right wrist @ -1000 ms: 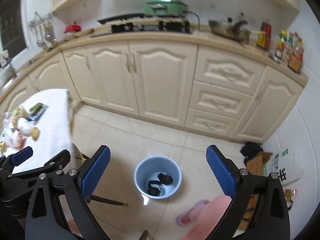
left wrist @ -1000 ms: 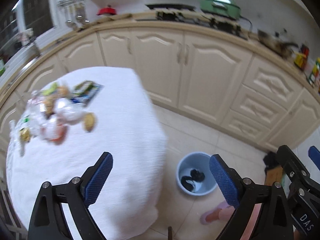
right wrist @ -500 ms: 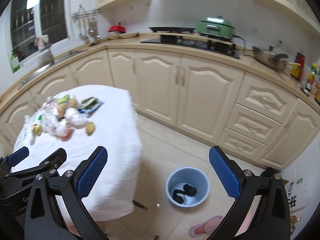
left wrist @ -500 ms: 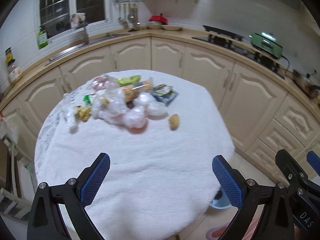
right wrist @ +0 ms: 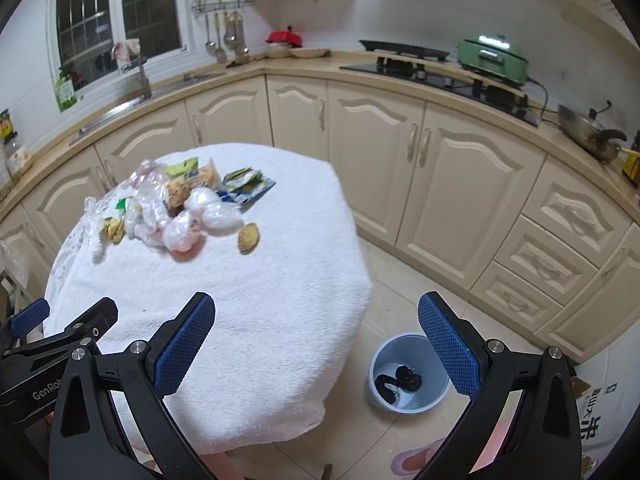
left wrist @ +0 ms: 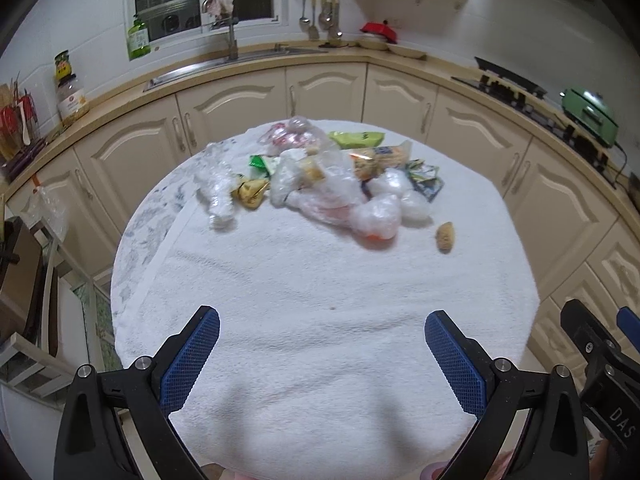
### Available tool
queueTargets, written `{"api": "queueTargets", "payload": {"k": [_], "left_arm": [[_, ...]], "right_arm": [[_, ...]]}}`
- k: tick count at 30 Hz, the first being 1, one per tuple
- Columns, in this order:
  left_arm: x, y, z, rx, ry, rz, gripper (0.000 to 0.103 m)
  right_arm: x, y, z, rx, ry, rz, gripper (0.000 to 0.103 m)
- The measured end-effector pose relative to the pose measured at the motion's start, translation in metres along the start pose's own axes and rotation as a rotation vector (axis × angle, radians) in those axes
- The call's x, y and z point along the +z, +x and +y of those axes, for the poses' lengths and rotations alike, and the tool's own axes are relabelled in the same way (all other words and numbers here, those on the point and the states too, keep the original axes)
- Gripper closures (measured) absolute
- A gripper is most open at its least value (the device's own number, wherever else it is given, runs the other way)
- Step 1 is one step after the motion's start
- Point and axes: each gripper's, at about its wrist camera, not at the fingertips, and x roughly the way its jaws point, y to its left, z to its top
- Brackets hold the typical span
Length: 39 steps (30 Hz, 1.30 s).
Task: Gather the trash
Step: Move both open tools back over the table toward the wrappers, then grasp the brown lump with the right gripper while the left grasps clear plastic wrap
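both views have swung from the floor up to the white towel-covered round table (left wrist: 320,320); crumpled plastic wrappers and bags (left wrist: 332,184) lie at upper centre, straight ahead of the empty, spread left gripper (left wrist: 322,354), which is nearer. right gripper (right wrist: 316,342) likewise spread; pale blue bin (right wrist: 408,376) at lower right.

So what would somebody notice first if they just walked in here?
Probably the heap of trash, crinkly wrappers and plastic bags, on the far side of the white table. Next, the blue bin on the floor right of the table, with dark scraps inside.
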Motion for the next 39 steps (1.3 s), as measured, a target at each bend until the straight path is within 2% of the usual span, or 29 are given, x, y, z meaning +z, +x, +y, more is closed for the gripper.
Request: {"api": "queueTargets", "payload": {"k": [10, 17, 27, 29, 31, 33, 35, 36, 39], "left_arm": [[0.021, 0.053, 0.032, 0.016, -0.065, 0.072, 0.002], [0.048, 0.096, 0.059, 0.041, -0.102, 0.100, 0.002], [0.094, 0.173, 0.100, 0.095, -0.131, 0.146, 0.002], [0.102, 0.186, 0.106, 0.091, -0.135, 0.153, 0.002], [0.108, 0.197, 0.111, 0.087, -0.131, 0.157, 0.002], [0.114, 0.209, 0.115, 0.097, -0.133, 0.163, 0.002], [0.120, 0.220, 0.121, 0.109, -0.129, 0.168, 0.002], [0.122, 0.223, 0.124, 0.107, -0.131, 0.166, 0.002], [0.130, 0.229, 0.133, 0.112, -0.157, 0.147, 0.002]], "right_arm": [[0.007, 0.041, 0.026, 0.027, -0.052, 0.084, 0.000], [0.028, 0.087, 0.047, 0.088, -0.083, 0.113, 0.000], [0.049, 0.158, 0.071, 0.050, -0.149, 0.185, 0.006], [0.049, 0.164, 0.074, 0.026, -0.168, 0.186, 0.018], [0.046, 0.171, 0.073, -0.013, -0.172, 0.201, 0.048], [0.045, 0.177, 0.069, 0.012, -0.136, 0.225, 0.064], [0.047, 0.178, 0.063, 0.048, -0.100, 0.221, 0.070], [0.048, 0.178, 0.063, 0.043, -0.102, 0.217, 0.078], [0.050, 0.181, 0.064, 0.030, -0.110, 0.209, 0.078]]}}
